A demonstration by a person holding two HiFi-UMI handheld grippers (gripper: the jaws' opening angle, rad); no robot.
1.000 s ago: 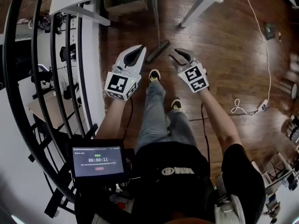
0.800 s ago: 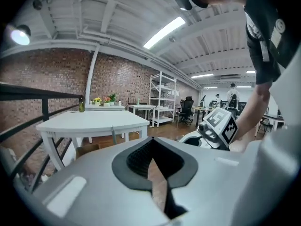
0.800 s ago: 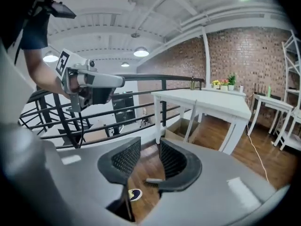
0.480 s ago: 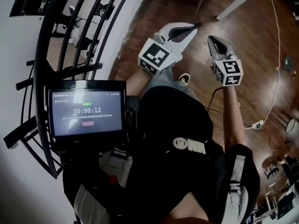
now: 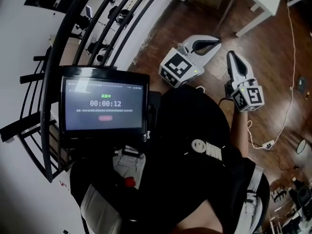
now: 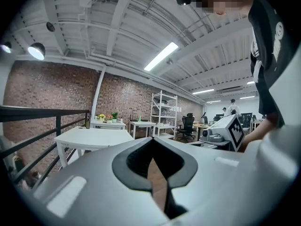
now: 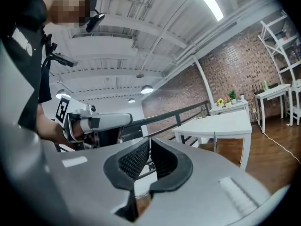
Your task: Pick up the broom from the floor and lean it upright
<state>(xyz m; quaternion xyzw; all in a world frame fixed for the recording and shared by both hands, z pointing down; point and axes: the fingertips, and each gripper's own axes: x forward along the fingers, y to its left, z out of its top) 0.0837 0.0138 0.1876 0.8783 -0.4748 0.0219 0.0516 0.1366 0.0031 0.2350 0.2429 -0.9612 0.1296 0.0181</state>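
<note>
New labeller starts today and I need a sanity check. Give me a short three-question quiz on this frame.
1. True or false: the left tool holds nothing.
2. In the left gripper view, what stands beyond that tool? A) a white rectangular table B) a sofa C) a fridge
3. What does the black-framed tablet at the person's chest show?
Key: 1 true, its jaws are shut with nothing between them. 2 A. 3 a timer readout.
</note>
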